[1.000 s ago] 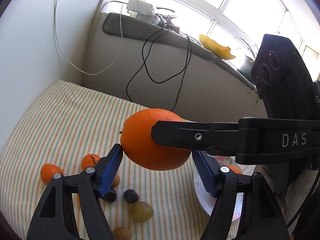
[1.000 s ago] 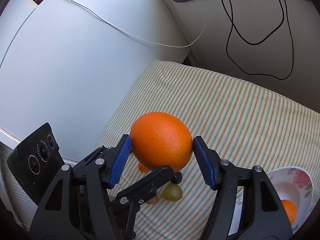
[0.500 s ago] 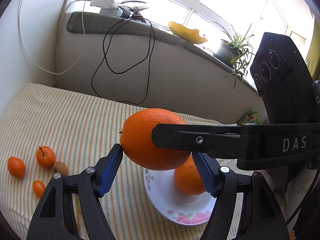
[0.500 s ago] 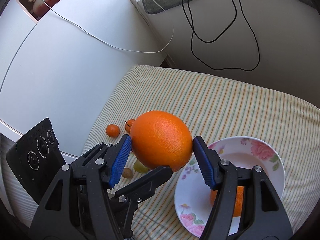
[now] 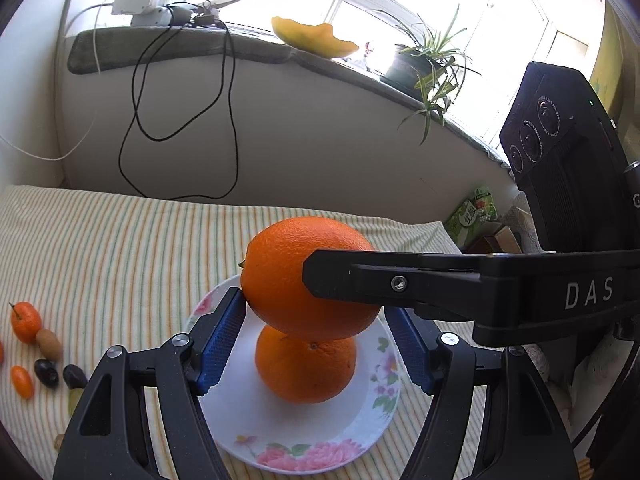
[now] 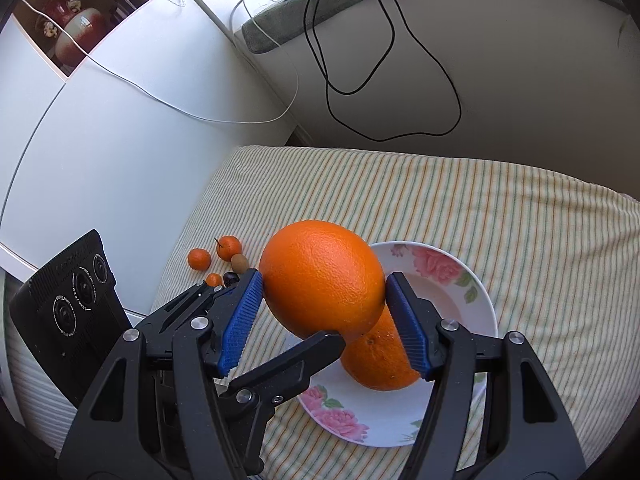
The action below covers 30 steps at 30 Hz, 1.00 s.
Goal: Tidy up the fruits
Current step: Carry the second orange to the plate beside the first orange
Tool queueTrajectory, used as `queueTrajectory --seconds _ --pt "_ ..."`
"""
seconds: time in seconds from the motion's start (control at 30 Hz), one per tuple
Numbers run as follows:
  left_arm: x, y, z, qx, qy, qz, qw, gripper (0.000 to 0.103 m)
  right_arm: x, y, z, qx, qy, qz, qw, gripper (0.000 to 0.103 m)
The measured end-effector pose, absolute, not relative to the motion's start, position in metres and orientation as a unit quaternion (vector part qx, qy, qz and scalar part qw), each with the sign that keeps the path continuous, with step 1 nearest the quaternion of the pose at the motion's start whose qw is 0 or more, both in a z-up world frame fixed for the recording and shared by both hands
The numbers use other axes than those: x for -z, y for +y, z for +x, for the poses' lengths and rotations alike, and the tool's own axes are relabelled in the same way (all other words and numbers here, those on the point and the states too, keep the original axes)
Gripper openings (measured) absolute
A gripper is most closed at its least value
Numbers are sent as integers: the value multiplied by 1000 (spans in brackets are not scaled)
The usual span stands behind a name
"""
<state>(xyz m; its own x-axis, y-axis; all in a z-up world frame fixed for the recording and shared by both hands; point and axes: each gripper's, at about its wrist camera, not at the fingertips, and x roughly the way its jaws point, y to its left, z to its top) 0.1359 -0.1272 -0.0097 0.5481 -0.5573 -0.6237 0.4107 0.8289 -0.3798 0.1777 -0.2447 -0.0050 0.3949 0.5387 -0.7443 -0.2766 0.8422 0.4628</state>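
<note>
Orange and round, a large fruit (image 6: pixel 323 278) is clenched between both the left gripper (image 5: pixel 314 336) and right gripper (image 6: pixel 323 322), poised above a floral white plate (image 6: pixel 476 292) already holding another orange (image 5: pixel 306 368), seemingly for placing.

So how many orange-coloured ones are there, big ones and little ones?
Big oranges: 2, the held orange and the plate orange
Little orange fruits: 3
Total: 5
</note>
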Motion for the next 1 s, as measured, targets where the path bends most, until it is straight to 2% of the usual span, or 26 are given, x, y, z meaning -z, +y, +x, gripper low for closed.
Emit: queueTrajectory --seconds 0.43,1.0 --pt "19 -189 133 320 408 -49 854 72 22 -317 161 -202 487 188 828 67" --pt "24 -212 136 323 422 4 847 72 48 -338 162 -183 495 236 816 67"
